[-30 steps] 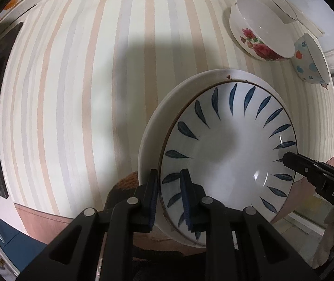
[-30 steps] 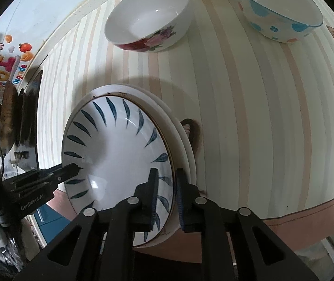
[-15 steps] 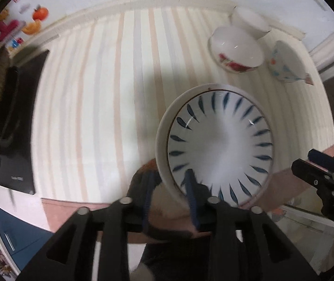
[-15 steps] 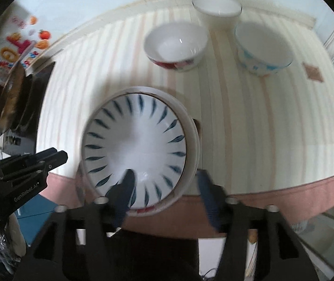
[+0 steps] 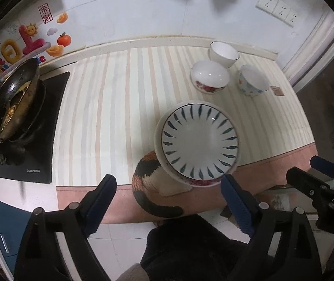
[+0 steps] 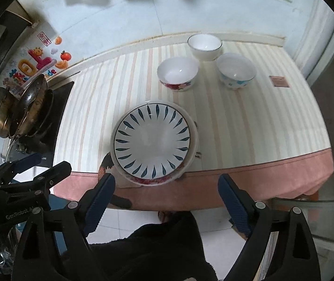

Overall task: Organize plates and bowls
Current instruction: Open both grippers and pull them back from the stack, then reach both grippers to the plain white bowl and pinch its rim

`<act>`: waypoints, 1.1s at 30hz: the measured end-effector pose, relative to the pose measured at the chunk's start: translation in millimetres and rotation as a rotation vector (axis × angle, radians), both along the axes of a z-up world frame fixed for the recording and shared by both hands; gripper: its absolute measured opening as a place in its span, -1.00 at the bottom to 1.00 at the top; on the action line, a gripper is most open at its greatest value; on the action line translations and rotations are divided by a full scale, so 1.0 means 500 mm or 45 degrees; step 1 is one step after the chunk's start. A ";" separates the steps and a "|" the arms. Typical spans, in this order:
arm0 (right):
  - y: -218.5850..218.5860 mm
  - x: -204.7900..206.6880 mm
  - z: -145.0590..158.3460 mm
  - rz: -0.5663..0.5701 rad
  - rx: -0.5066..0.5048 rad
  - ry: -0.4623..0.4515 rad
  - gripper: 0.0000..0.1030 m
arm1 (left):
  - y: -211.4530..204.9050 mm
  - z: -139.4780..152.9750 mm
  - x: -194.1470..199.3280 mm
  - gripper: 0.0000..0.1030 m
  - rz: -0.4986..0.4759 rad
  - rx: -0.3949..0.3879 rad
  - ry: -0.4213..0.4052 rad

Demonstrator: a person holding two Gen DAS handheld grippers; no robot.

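Both claws opening, nothing between; leaf-pattern plate [image 6: 152, 141] on stack, beyond right claw [image 6: 167, 201], left claw [image 5: 169, 203].

A glossy white ceramic plate with blue leaf strokes [image 6: 152, 140] is seen catching small highlights, as are the glazed white bowl with red flowers [image 6: 177, 73], the plain white bowl [image 6: 204, 44] and the dotted pale-blue bowl [image 6: 236, 71]. The striped cream tablecloth [image 6: 248, 121] looks smooth with a faint sheen. A knitted orange-and-black cloth [image 5: 147, 171] appears rough and matt. The dark metal pan [image 5: 14, 98] is shiny. Matt black plastic forms the left gripper [image 5: 167, 201], with ribbed blue pads [image 5: 236, 201].
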State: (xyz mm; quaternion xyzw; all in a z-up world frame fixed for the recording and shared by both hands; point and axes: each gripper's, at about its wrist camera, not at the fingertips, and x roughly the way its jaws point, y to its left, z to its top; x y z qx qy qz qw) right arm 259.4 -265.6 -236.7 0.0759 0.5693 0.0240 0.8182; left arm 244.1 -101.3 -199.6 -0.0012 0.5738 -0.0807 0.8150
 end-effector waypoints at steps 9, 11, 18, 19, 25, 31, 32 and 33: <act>0.018 -0.070 0.059 0.019 -0.012 -0.055 0.81 | -0.016 0.029 -0.045 0.78 -0.025 -0.017 -0.020; 0.015 -0.069 0.061 0.023 0.000 -0.058 0.81 | -0.020 0.033 -0.043 0.78 -0.026 -0.017 -0.024; -0.044 -0.003 0.037 0.011 0.146 -0.065 0.82 | -0.041 0.035 0.017 0.78 0.003 0.010 -0.091; -0.065 0.024 0.025 -0.002 0.177 -0.067 0.82 | -0.045 0.032 0.039 0.78 0.019 0.011 -0.104; -0.172 0.212 -0.071 -0.073 0.298 -0.022 0.82 | -0.045 -0.029 0.220 0.78 0.111 -0.058 -0.054; -0.228 0.424 -0.208 -0.098 0.393 0.100 0.29 | -0.084 -0.163 0.447 -0.17 0.141 -0.158 0.176; -0.227 0.451 -0.224 -0.088 0.393 0.114 0.26 | -0.090 -0.181 0.470 -0.18 0.144 -0.158 0.196; -0.225 0.470 -0.235 -0.073 0.378 0.119 0.18 | -0.100 -0.203 0.496 -0.18 0.143 -0.150 0.220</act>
